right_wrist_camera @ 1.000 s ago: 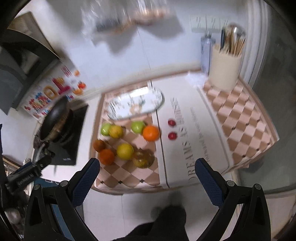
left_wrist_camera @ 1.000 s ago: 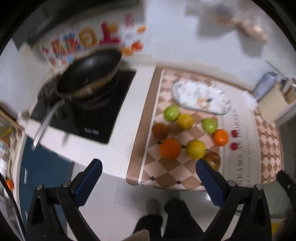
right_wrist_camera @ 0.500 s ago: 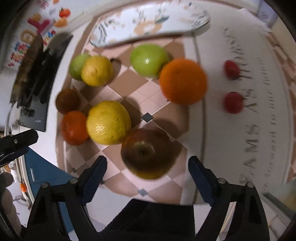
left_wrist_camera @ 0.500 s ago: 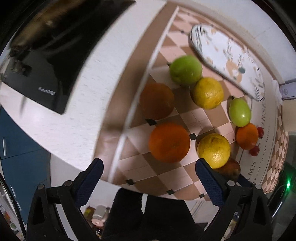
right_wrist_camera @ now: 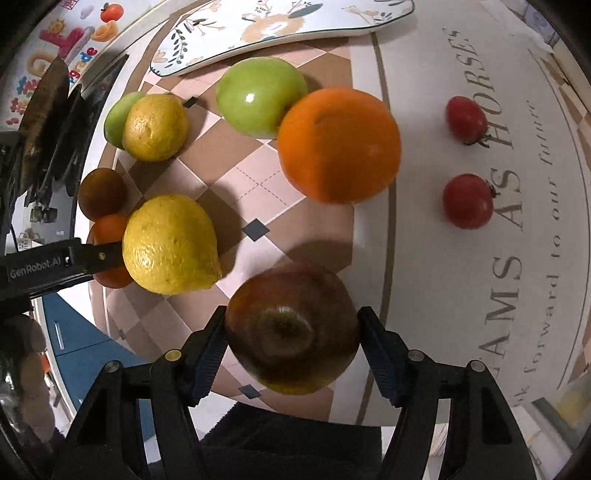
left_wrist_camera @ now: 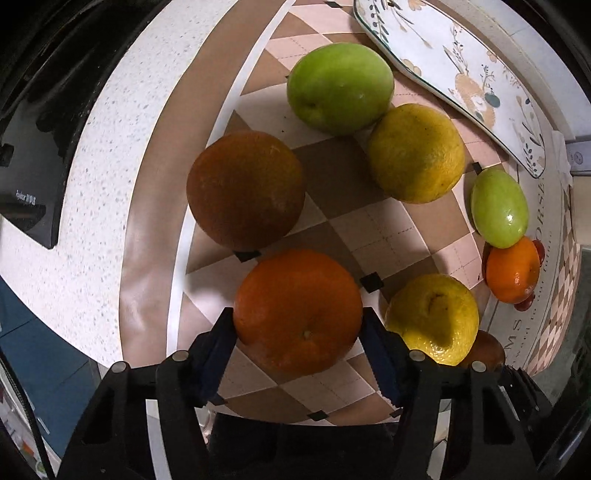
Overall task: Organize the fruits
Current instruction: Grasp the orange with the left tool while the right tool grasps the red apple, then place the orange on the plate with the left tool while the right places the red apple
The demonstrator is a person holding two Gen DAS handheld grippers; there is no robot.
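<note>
Mat (left_wrist_camera: 384, 236), checkered, holds all the fruit; floral plate (left_wrist_camera: 458, 74) sits at its far edge. Left gripper (left_wrist_camera: 297, 328) closing, pads touching both sides of an orange (left_wrist_camera: 297, 310). Right gripper (right_wrist_camera: 291, 328) closing around dark red apple (right_wrist_camera: 291, 328), pads at its flanks, near edge of mat.

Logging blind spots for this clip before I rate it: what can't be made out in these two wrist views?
- Left wrist view: most of the dark apple, hidden behind the near lemon.
- Right wrist view: the near orange, largely covered by the left gripper's finger and that lemon.
- Both views: whether the closing pads already press the near orange and the dark apple; the fruit hides the contact.
- Both views: the plate, cut off by the frame edge.
</note>
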